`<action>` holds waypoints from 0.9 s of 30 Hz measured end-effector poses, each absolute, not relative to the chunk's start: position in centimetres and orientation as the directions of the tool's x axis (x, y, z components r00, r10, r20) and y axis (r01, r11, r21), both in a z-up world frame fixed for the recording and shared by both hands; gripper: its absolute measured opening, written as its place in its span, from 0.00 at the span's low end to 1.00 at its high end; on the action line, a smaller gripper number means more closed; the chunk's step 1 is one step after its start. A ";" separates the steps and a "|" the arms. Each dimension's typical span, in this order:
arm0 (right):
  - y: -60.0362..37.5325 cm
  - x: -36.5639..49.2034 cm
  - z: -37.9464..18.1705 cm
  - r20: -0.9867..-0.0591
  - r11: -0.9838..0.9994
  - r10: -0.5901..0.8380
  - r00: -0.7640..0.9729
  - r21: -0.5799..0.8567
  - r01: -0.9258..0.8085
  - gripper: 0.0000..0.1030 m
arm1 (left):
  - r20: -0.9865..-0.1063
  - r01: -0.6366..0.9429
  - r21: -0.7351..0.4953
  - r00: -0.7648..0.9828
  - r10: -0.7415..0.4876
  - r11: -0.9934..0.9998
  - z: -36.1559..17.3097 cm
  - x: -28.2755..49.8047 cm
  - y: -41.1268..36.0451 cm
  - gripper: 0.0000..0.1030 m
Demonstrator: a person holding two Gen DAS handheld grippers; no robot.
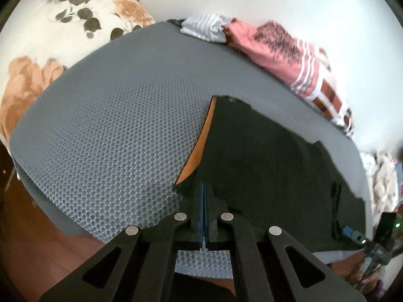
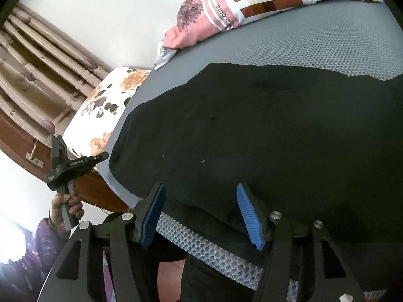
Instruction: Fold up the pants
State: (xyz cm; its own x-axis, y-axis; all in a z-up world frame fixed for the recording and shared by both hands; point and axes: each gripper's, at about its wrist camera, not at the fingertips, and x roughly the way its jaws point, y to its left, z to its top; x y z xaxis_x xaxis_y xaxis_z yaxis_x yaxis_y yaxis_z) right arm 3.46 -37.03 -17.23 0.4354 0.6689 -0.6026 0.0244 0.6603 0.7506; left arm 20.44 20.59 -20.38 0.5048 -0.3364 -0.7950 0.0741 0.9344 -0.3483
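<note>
Left wrist view, left to right: we see a floral pillow [image 1: 50,30] at the upper left and a grey honeycomb mat [image 1: 113,125] across the centre. The left gripper [image 1: 204,196] sits at the lower centre; its jaws are together, their blue pads meeting over the near edge of the black pants [image 1: 264,163], but we cannot tell whether cloth is caught between them. An orange lining [image 1: 201,141] shows at the pants' left edge. A pink striped cloth [image 1: 277,47] lies at the upper right.

Right wrist view: we see a hand [image 2: 68,206] holding the left gripper's handle at the lower left. The right gripper [image 2: 201,214] has its jaws apart, straddling the pants' near edge without pressing it.
</note>
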 end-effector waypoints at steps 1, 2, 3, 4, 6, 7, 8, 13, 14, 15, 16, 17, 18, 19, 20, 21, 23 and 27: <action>-37.1 3.4 -17.3 -0.599 0.656 0.672 0.434 0.755 0.026 0.56 | -0.788 0.064 -0.354 0.517 -0.335 0.933 -20.0 20.2 21.0 0.00; -37.2 3.5 -17.3 -0.596 0.651 0.676 0.434 0.759 0.028 0.57 | -0.784 0.054 -0.375 0.513 -0.348 0.925 -19.8 20.1 21.6 0.00; -37.3 3.6 -17.3 -0.590 0.644 0.681 0.433 0.765 0.030 0.58 | -0.790 0.048 -0.394 0.494 -0.365 0.918 -19.8 20.0 21.9 0.00; -37.3 3.6 -17.4 -0.586 0.639 0.684 0.434 0.769 0.030 0.58 | -0.798 0.038 -0.398 0.479 -0.366 0.917 -19.9 19.9 22.1 0.02; -37.3 3.7 -17.4 -0.584 0.638 0.685 0.435 0.769 0.027 0.59 | -0.821 0.029 -0.383 0.447 -0.355 0.923 -20.5 19.7 22.3 0.03; -37.2 3.7 -17.4 -0.581 0.637 0.687 0.436 0.771 0.025 0.61 | -0.828 0.037 -0.385 0.427 -0.363 0.922 -20.9 19.8 22.3 0.06; -37.2 3.7 -17.4 -0.580 0.636 0.688 0.437 0.772 0.022 0.61 | -0.830 0.042 -0.395 0.411 -0.376 0.918 -21.2 20.1 22.2 0.11; -36.8 3.6 -17.3 -0.584 0.645 0.685 0.436 0.764 0.011 0.65 | -0.827 0.116 -0.396 0.387 -0.409 0.911 -21.6 23.0 20.1 0.50; -36.8 3.6 -17.2 -0.586 0.647 0.684 0.434 0.763 0.010 0.65 | -0.828 0.159 -0.392 0.369 -0.423 0.906 -21.7 23.9 19.2 0.60; -36.8 3.6 -17.2 -0.587 0.648 0.684 0.433 0.762 0.011 0.65 | -0.839 0.194 -0.376 0.345 -0.421 0.906 -21.9 24.6 18.5 0.65; -36.8 3.6 -17.2 -0.588 0.647 0.684 0.432 0.762 0.012 0.65 | -0.850 0.230 -0.354 0.325 -0.415 0.906 -22.2 25.3 17.8 0.68; -36.8 3.6 -17.2 -0.587 0.646 0.685 0.431 0.764 0.013 0.65 | -0.861 0.276 -0.349 0.283 -0.423 0.895 -22.7 26.0 17.0 0.69; -36.8 3.6 -17.2 -0.586 0.644 0.686 0.431 0.765 0.013 0.66 | -0.860 0.307 -0.344 0.276 -0.429 0.887 -22.9 26.3 16.8 0.70; -36.8 3.6 -17.2 -0.585 0.643 0.688 0.430 0.766 0.012 0.66 | -0.857 0.348 -0.336 0.273 -0.438 0.875 -22.8 26.5 16.5 0.70; -36.8 3.7 -17.2 -0.584 0.643 0.689 0.429 0.765 0.010 0.67 | -0.859 0.372 -0.328 0.266 -0.438 0.868 -22.8 26.8 16.2 0.66; -36.8 3.7 -17.3 -0.584 0.644 0.688 0.430 0.765 0.008 0.67 | -0.864 0.378 -0.315 0.266 -0.428 0.871 -22.8 26.9 16.1 0.60; -36.7 3.7 -17.2 -0.583 0.645 0.688 0.433 0.764 0.004 0.68 | -0.876 0.390 -0.291 0.260 -0.407 0.874 -22.6 27.0 15.8 0.30; -36.7 3.6 -17.4 -0.576 0.639 0.691 0.437 0.769 0.003 0.68 | -0.866 0.365 -0.276 0.307 -0.394 0.889 -21.5 26.3 15.8 0.16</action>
State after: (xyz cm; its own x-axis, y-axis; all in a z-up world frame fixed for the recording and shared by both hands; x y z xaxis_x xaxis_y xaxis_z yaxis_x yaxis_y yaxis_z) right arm 3.61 -36.75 -17.42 0.4367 0.6910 -0.5761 0.0027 0.6394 0.7689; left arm 26.25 15.84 -21.52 0.3071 -0.3943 -0.8662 0.3647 0.8894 -0.2756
